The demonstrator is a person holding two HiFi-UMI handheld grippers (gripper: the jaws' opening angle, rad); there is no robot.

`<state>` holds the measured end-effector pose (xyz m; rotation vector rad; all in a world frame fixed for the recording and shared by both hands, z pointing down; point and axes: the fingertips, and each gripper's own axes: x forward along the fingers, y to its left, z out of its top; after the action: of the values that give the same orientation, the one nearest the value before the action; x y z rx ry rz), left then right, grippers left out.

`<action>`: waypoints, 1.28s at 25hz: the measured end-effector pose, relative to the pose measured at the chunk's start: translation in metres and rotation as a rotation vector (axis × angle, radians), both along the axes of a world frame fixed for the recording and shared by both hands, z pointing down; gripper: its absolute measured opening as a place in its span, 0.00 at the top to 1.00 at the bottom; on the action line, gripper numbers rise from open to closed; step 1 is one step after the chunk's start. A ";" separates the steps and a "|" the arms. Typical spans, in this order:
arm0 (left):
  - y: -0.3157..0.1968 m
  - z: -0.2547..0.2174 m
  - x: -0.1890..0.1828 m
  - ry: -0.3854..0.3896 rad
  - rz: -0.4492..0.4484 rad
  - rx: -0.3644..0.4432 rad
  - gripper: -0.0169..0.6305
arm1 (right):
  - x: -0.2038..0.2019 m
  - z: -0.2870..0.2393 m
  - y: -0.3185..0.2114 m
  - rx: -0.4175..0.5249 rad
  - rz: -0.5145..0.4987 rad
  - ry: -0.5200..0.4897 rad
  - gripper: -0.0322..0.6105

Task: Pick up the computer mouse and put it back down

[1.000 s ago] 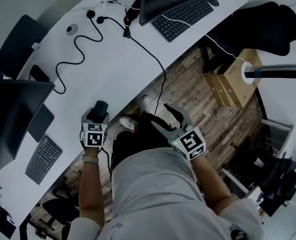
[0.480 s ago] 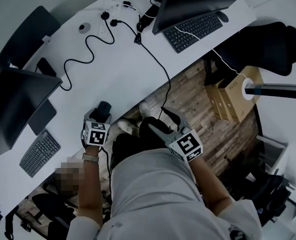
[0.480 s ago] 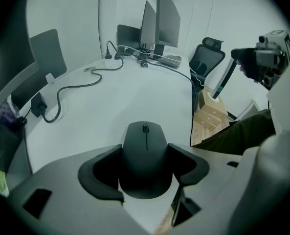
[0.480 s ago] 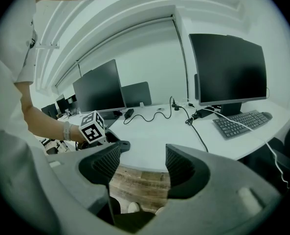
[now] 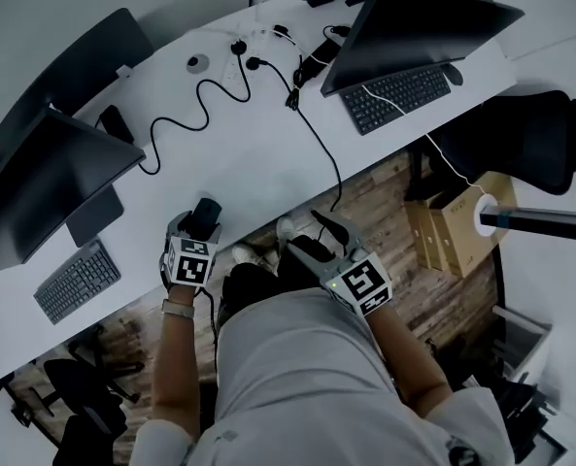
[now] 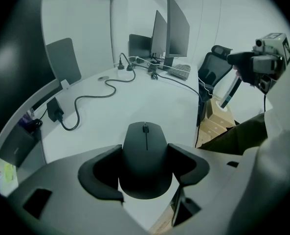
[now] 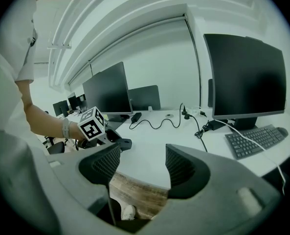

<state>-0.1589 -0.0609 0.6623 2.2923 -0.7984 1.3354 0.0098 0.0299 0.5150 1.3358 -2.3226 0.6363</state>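
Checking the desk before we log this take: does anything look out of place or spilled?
Nothing spilled or damaged. The computer mouse sits between the left tool's jaws near the desk's edge; a black cable trails off that edge.

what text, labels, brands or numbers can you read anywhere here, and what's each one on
No words or numbers can be read in any view.
Left cube, right cube: black-and-white square markers, no letters.
Boxes: any print is too small to read.
Keyboard: key legends are too small.
Mouse: no marking shows.
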 end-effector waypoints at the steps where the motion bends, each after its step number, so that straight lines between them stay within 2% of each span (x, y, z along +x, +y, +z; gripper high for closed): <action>1: -0.001 -0.005 0.000 0.004 -0.013 0.008 0.53 | 0.000 -0.002 -0.003 0.007 -0.015 -0.002 0.50; 17: 0.003 -0.090 -0.025 0.093 -0.214 0.174 0.53 | -0.039 -0.024 -0.036 0.090 -0.255 -0.016 0.50; 32: 0.009 -0.168 -0.059 0.179 -0.396 0.331 0.53 | -0.084 -0.049 -0.072 0.164 -0.423 -0.071 0.50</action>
<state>-0.2176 -0.0516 0.4941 2.2814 -1.4065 0.8613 -0.0743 -0.0421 0.4659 0.8470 -2.6490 0.3698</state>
